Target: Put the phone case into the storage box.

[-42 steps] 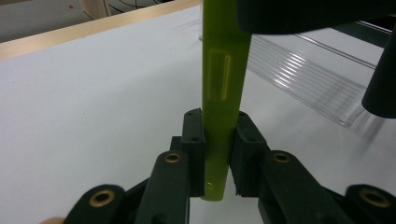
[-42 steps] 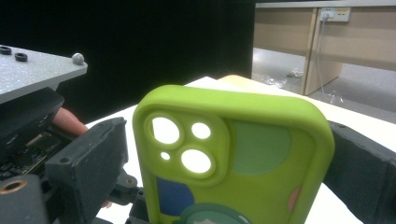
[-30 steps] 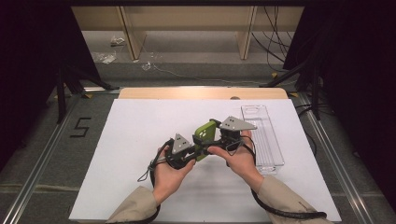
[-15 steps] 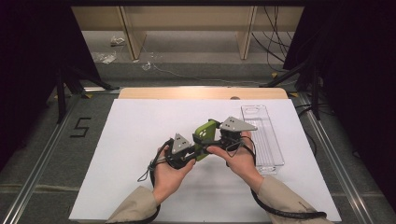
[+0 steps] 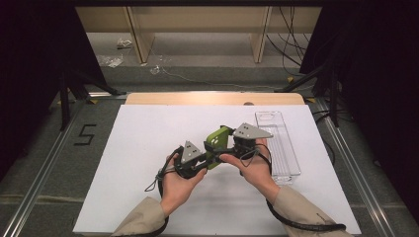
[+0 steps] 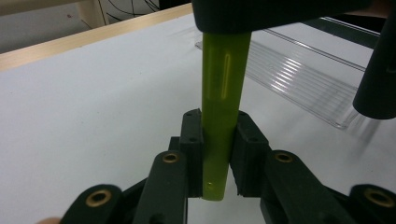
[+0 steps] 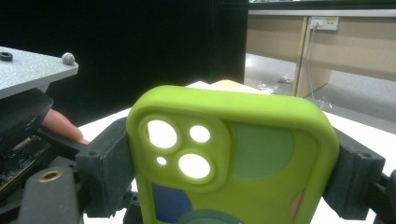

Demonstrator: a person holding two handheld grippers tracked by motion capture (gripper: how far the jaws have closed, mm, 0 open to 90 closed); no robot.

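A lime-green phone case (image 5: 217, 139) is held up above the white mat between both grippers. My left gripper (image 5: 210, 158) is shut on the thin lower edge of the case (image 6: 223, 93), its pads (image 6: 194, 140) pressing each face. My right gripper (image 5: 228, 143) spans the width of the case (image 7: 261, 158) near the camera cut-outs, and its pads (image 7: 107, 163) touch both side edges. Its jaws have just been closing on the case. Both hands hold still over the middle of the mat.
A clear ribbed plastic tray (image 5: 279, 143) lies on the mat to the right of the hands. The white mat (image 5: 148, 148) covers the table, with a wooden edge (image 5: 212, 98) at its far side. Dark curtains flank both sides.
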